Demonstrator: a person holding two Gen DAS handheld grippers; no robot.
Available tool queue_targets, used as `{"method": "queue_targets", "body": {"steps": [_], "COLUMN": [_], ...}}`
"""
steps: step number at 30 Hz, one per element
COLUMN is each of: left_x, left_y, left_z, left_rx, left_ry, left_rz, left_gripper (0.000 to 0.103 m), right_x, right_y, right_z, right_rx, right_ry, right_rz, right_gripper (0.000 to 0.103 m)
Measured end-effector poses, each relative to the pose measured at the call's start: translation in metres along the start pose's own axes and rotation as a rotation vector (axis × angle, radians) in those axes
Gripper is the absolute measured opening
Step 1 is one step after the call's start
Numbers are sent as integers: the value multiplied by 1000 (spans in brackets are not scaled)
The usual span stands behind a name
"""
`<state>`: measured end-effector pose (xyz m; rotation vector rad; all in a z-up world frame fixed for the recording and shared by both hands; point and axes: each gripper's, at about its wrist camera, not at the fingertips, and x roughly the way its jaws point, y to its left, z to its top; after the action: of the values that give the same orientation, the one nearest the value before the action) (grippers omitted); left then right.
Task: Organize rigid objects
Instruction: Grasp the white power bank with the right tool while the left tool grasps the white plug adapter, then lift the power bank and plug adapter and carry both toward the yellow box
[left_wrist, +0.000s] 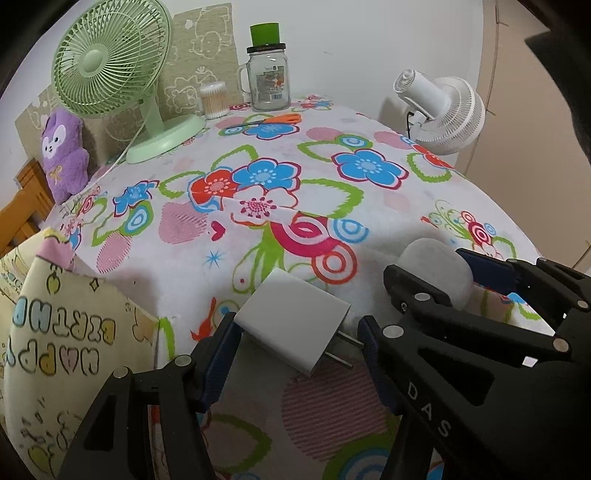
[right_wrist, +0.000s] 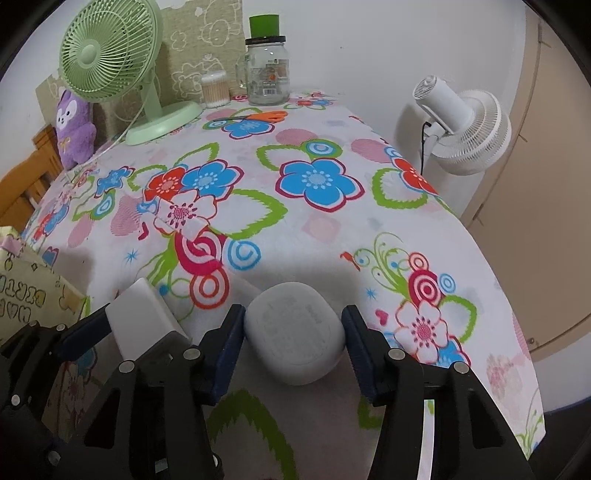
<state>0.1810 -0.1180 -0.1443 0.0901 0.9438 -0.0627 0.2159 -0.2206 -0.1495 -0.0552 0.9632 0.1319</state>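
A white plug charger (left_wrist: 293, 319) lies on the flowered tablecloth (left_wrist: 295, 177) between the blue pads of my left gripper (left_wrist: 297, 334). The left pad touches it and the right pad meets its prongs. A white rounded earbud case (right_wrist: 295, 338) sits between the pads of my right gripper (right_wrist: 293, 328), which press both its sides. In the left wrist view the case (left_wrist: 436, 273) shows in the right gripper (left_wrist: 430, 275). In the right wrist view the charger (right_wrist: 146, 323) shows in the left gripper (right_wrist: 142, 325).
A yellow printed box (left_wrist: 55, 343) stands at the near left. At the far edge stand a green fan (left_wrist: 110, 59), a glass jar (left_wrist: 267, 77), a cotton swab tub (left_wrist: 213, 99) and orange scissors (left_wrist: 273, 120). A purple plush (left_wrist: 64, 155) leans far left. A white fan (left_wrist: 443, 110) stands beyond the right edge.
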Motion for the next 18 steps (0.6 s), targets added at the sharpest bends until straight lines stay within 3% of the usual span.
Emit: {"method": "queue_targets", "body": {"steps": [18], "left_x": [-43], "left_y": [-10], "left_z": [-20], "left_rx": [28], "left_ry": [-42], "left_rz": [-35], "left_gripper": [67], "right_x": [-49], "right_y": [1], "right_z": [-25], "right_rx": [8], "right_ry": [-47], "right_rz": [-22], "right_gripper": [57]}}
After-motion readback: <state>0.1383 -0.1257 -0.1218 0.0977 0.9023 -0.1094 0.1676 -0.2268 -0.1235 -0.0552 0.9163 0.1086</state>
